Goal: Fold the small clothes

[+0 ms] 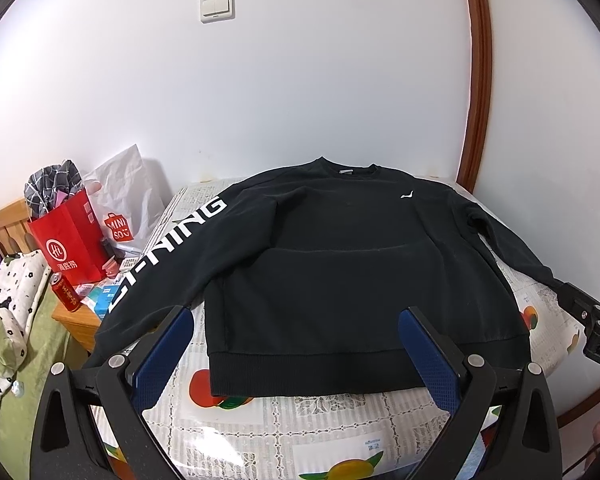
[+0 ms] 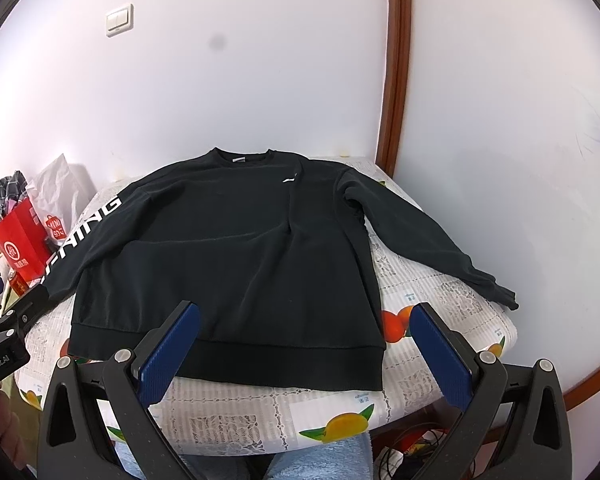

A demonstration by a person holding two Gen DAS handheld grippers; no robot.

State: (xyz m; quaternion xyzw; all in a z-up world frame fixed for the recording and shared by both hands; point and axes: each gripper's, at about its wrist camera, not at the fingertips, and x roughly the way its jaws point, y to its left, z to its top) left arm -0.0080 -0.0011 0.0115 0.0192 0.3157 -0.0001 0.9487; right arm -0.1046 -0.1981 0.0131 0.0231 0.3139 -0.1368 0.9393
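Far left we had a red paper bag with a round "Ht" logo, a red can in front of it, and a white MINISO bag behind. Our left gripper hung wide apart, holding nothing. The black sweatshirt lay flat, face up on the fruit-print table cover, "LI-NING" down its sleeve. Our right gripper was spread wide too, empty, over the hem.

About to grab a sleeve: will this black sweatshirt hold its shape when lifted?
Probably not. The black sweatshirt lies flat with soft creases, so it should sag from the grip. Its lettered sleeve hangs over the table edge and may drag. The thick ribbed hem suggests moderate weight.
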